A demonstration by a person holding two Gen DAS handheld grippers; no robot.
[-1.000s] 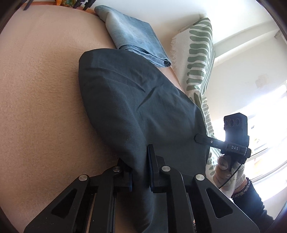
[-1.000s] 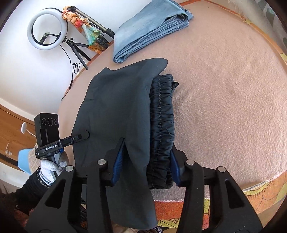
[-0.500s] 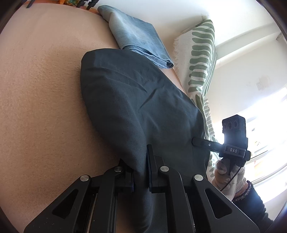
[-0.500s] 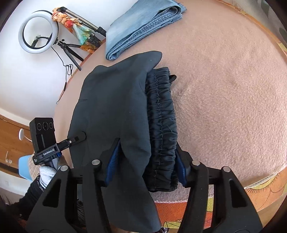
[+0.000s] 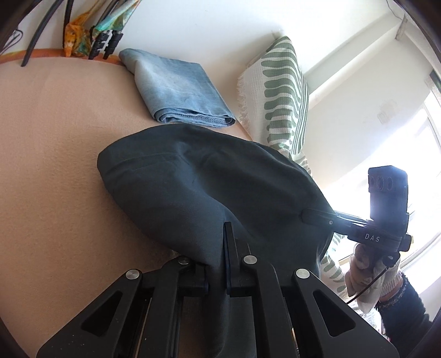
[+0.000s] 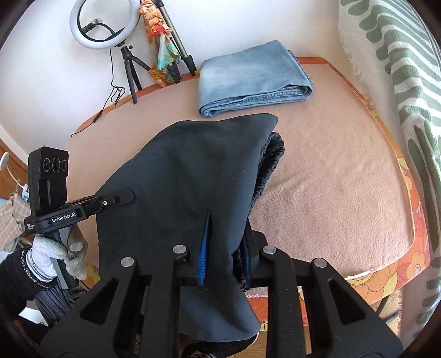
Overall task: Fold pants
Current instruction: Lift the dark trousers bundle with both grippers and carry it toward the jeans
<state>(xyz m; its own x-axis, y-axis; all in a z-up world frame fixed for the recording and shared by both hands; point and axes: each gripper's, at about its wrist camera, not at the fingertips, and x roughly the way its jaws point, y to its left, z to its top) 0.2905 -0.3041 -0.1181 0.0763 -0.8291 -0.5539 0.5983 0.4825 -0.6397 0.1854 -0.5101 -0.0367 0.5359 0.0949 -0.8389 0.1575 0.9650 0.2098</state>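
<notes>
Your left gripper [image 5: 216, 257] is clenched on the dark pants [image 5: 209, 187], with the cloth pinched between its 2 fingers at the near edge of the garment. Your right gripper [image 6: 224, 258] also grasps the pants [image 6: 193, 176]: its 2 fingers are closed around a thick bundle, the smooth upper layer together with the gathered elastic waistband [image 6: 268, 165] under it.

The pants lie on the pink blanket [image 6: 330, 179] that covers the bed, and the part near you hangs over the bed edge, between the 2 grippers. The top layer is folded over, so the waistband shows only along the right side of the pants in the right wrist view. The far corner of the pants is just beside the folded blue jeans [image 6: 250, 74]; I cannot tell if they touch.

Seen from the pants, the jeans [image 5: 179, 88] are at the far side of the blanket, near the wall. The green-striped throw [image 6: 408, 82] is to the right of the pants, past the blanket edge. The ring light [image 6: 103, 24] on its tripod stands behind the bed, to the far left of the pants.
</notes>
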